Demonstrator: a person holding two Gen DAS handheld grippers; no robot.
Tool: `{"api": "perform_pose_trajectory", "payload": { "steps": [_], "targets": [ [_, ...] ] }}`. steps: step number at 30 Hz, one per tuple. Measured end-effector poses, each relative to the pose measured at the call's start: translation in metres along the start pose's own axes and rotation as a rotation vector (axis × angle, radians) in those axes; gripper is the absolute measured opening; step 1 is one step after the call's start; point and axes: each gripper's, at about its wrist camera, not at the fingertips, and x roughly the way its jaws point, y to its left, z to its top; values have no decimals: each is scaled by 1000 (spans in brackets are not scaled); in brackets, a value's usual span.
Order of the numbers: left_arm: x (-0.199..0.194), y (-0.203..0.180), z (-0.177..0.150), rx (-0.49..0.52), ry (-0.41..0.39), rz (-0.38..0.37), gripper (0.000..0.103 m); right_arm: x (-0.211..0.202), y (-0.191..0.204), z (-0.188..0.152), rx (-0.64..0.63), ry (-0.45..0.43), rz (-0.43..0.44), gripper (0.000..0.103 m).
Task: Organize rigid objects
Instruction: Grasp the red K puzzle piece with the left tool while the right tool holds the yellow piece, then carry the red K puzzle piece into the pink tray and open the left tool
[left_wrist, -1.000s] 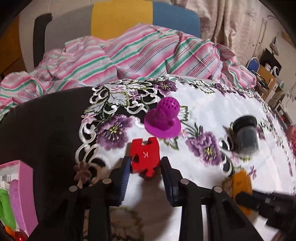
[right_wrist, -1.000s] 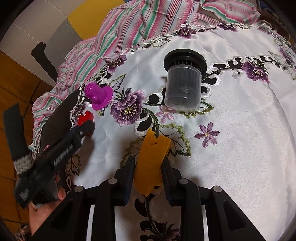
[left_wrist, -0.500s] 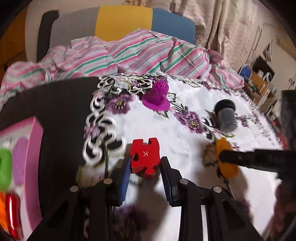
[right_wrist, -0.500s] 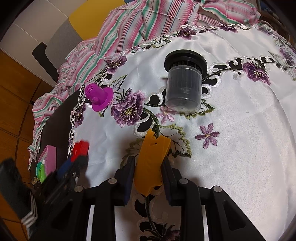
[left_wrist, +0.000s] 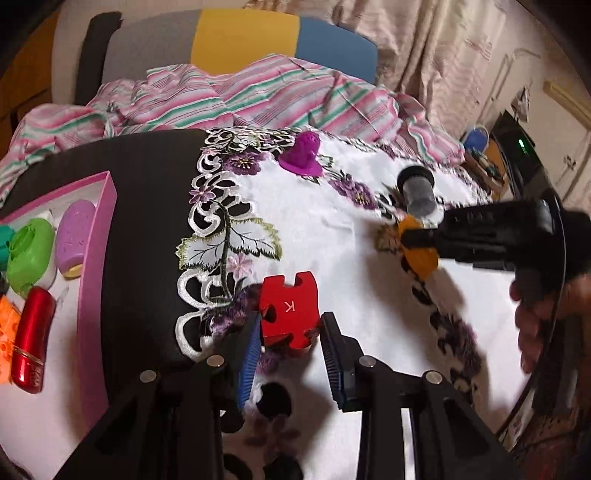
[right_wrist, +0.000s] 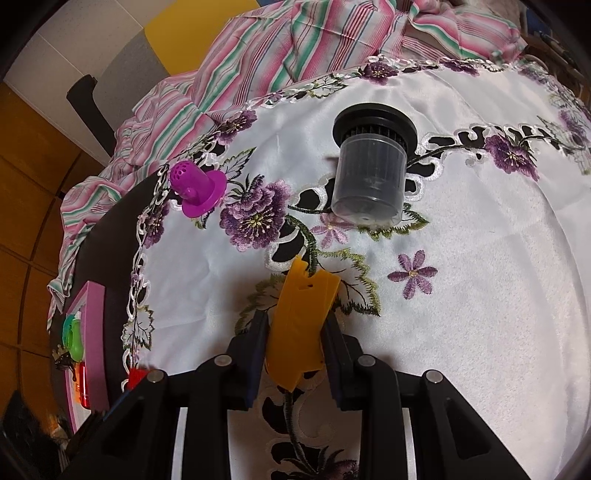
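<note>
— Left gripper (left_wrist: 288, 334)?
— Clamped on a red puzzle piece (left_wrist: 289, 311) marked with a white K; blue pads pressing both sides; carried above the embroidered white tablecloth (left_wrist: 332, 229), near its lace edge where the dark table (left_wrist: 147, 206) begins.

— Right gripper (right_wrist: 295, 343)?
— Shut tight on a flat orange plastic piece (right_wrist: 299, 325); notched far end poking out past the fingertips; held low over an embroidered leaf; cannot tell whether touching the cloth; seen from the left view as well, with a bare hand (left_wrist: 543, 317) around the black handle.

— Still loose on the cloth?
— A purple perforated cap with a wide flange (right_wrist: 197, 186), lying near the lace border; a dark translucent cylinder with a ribbed black base (right_wrist: 371, 166), tipped on its side, well apart from the purple cap.

— Already sorted?
— A pink tray (left_wrist: 98, 280) on the dark table, left of the cloth; inside: a red cylinder (left_wrist: 31, 339), a green cap-like piece (left_wrist: 31, 256), a lilac oval piece (left_wrist: 74, 240), something orange at the picture's edge, too cropped to name.

— Behind the table?
— A rumpled pink-and-green striped cloth (left_wrist: 240, 99); a chair back in grey, yellow and blue (left_wrist: 243, 44).
</note>
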Motion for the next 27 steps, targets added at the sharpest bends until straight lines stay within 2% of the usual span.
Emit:
{"api": "perform_pose_trajectory", "payload": {
  "steps": [2, 8, 12, 16, 27],
  "targets": [
    [0, -3, 1, 28, 12, 13, 32, 1, 1, -1, -12, 7, -13, 30],
    [-4, 3, 2, -7, 36, -22, 32, 2, 8, -2, -65, -1, -47, 30],
    [-22, 10, -3, -75, 6, -86, 32, 1, 7, -2, -63, -5, -45, 30],
    [-42, 12, -11, -73, -20, -111, 32, 0, 7, -2, -62, -4, -43, 30],
    [-90, 44, -33, -96, -60, -95, 32, -1, 8, -3, -66, -7, -51, 30]
  ]
}}
